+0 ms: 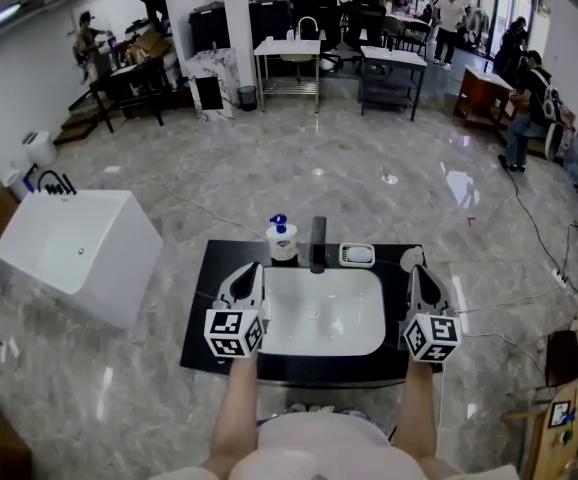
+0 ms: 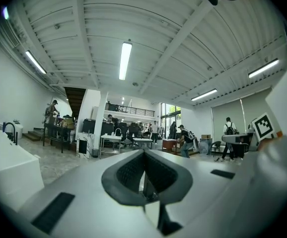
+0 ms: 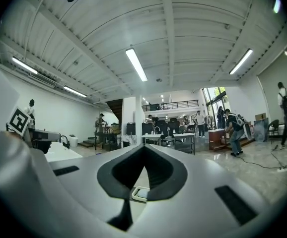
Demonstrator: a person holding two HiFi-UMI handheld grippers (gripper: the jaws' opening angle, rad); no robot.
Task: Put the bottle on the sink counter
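White bottle (image 1: pixel 282 240), blue pump, stands on black counter (image 1: pixel 201 313) behind sink (image 1: pixel 324 313), just left of faucet (image 1: pixel 318 244). Your left hand-held gripper (image 1: pixel 252 268), right hand-held gripper (image 1: pixel 416 268): jaws together, empty, flanking sink, clear of bottle.

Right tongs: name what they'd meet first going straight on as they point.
Probably nothing near: the shut right tongs point level above the counter, toward open floor. The soap dish lies lower; depth unclear.

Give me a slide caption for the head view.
Left gripper and right gripper, both shut, flank the basin; the pump bottle stands on the sink counter.
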